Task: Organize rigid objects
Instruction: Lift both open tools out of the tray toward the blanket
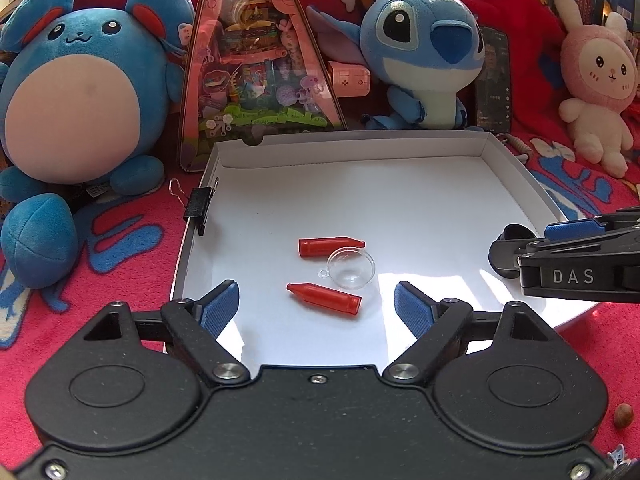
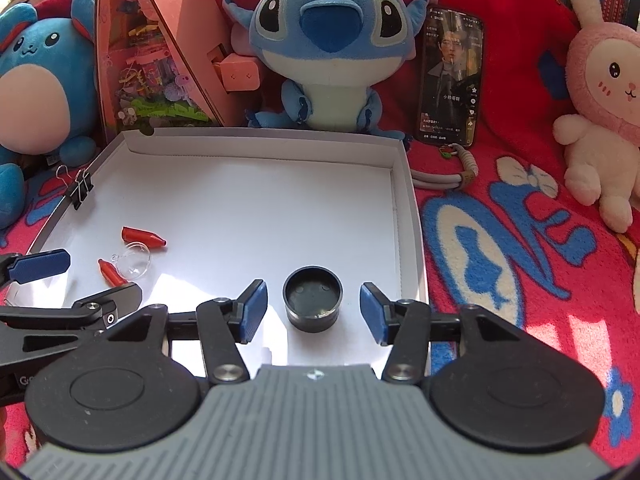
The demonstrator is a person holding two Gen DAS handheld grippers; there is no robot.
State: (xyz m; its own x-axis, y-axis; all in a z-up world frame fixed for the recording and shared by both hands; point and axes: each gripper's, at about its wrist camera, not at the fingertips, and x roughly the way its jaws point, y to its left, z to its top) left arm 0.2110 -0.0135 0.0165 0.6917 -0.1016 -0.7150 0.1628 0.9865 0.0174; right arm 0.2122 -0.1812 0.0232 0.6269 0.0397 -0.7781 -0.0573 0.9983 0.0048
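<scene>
Both my grippers sit over the near edge of the white tray (image 2: 404, 184), tilted down at its floor.

Left gripper (image 1: 316, 304): jaws stand wide, nothing between the pads. Just beyond them lies the near red cap (image 1: 325, 299), pointed end to the left, free on the tray floor. Next to it, farther in, a clear little dome (image 1: 352, 267) with a loop, and beyond that the far red cap (image 1: 330, 246), which the dome seems to touch. The three make one small cluster left of the tray's centre; I judge this is the spot chosen for the small pieces.

Right gripper (image 2: 313, 312): jaws spread, pads clear on both sides of the black round lens (image 2: 313, 298), which stands upright on the tray near the right wall. It rests on its own there, apart from the cluster, likely so the sorts stay separate.

A black binder clip (image 1: 199, 208) grips the tray's left wall, probably holding it in shape.

Plush toys, a phone and a red blanket (image 2: 520, 240) surround the tray; one small brown nut (image 1: 623, 415) lies outside on the blanket, not yet gathered.
</scene>
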